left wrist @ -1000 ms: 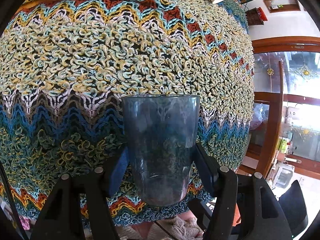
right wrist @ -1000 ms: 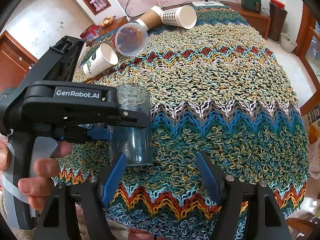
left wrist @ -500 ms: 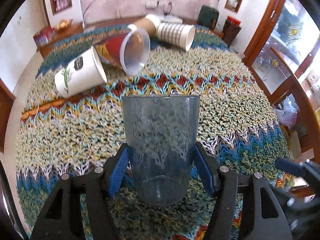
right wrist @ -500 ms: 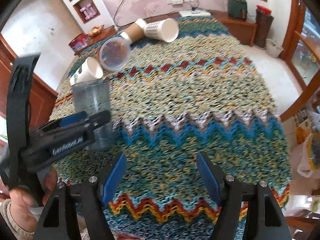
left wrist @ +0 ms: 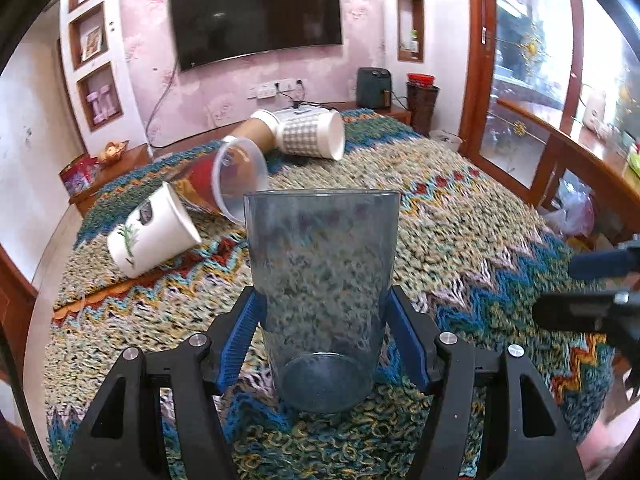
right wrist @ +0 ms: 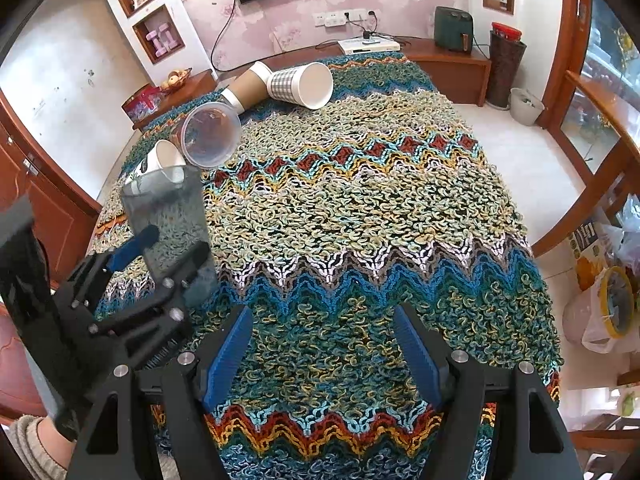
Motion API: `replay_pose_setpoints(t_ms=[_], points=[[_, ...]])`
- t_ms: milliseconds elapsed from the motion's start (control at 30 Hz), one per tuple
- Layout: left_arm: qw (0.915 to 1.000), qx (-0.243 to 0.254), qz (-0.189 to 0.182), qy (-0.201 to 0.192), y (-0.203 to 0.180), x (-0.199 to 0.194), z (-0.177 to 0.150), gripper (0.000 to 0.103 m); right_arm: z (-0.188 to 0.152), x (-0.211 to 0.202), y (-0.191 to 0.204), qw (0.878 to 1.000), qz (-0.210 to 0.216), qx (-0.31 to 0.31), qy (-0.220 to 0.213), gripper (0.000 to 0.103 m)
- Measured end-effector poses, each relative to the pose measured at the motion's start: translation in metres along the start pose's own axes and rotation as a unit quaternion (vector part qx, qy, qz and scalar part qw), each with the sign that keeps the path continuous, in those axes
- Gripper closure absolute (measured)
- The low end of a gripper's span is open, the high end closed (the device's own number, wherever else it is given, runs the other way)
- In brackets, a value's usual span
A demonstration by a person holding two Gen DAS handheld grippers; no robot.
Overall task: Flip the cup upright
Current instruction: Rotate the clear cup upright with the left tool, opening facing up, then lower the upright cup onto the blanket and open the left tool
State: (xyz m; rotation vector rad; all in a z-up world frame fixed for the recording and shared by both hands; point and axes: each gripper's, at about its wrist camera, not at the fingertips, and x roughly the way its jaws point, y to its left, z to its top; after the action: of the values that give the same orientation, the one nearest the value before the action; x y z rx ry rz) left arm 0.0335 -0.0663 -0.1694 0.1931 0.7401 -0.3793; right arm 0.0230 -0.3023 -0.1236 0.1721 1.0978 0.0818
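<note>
Blue-tinted clear cup (left wrist: 322, 300) upright, mouth up, base on knitted cloth (left wrist: 460, 216) near desk's front edge. Looks light, thin-walled, rigid plastic; smooth sides likely slippery, so best hold is low-mid wall, gentle squeeze. My left gripper (left wrist: 322, 340) pinches it there, blue pads on both sides. Right gripper (right wrist: 324, 344) spread wide, holding nothing. Whether base fully rests on cloth: cannot tell. Desk itself hidden under cloth.
</note>
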Motion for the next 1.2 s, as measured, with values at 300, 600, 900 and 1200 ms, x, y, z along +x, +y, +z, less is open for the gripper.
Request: replay_pose_setpoints(t_ms=[300, 600, 900, 1200], points=[[0.9996, 0.024, -0.013, 0.010, -0.002, -0.015, -0.015, 0.035, -0.001, 0.002, -0.002, 1.000, 0.003, 0.006, 0.005, 0.030], [0.9992, 0.004, -0.012, 0.038, 0.000, -0.025, -0.024, 0.035, -0.005, 0.004, 0.017, 1.000, 0.009, -0.022, 0.008, 0.030], [0.9989, 0.019, 0.004, 0.042, -0.007, -0.029, -0.026, 0.035, -0.006, 0.000, 0.021, 1.000, 0.007, -0.026, 0.004, 0.030], [0.9983, 0.036, 0.005, 0.045, -0.013, -0.038, -0.029, 0.016, -0.007, -0.008, 0.023, 0.999, 0.009, -0.032, -0.006, 0.030]])
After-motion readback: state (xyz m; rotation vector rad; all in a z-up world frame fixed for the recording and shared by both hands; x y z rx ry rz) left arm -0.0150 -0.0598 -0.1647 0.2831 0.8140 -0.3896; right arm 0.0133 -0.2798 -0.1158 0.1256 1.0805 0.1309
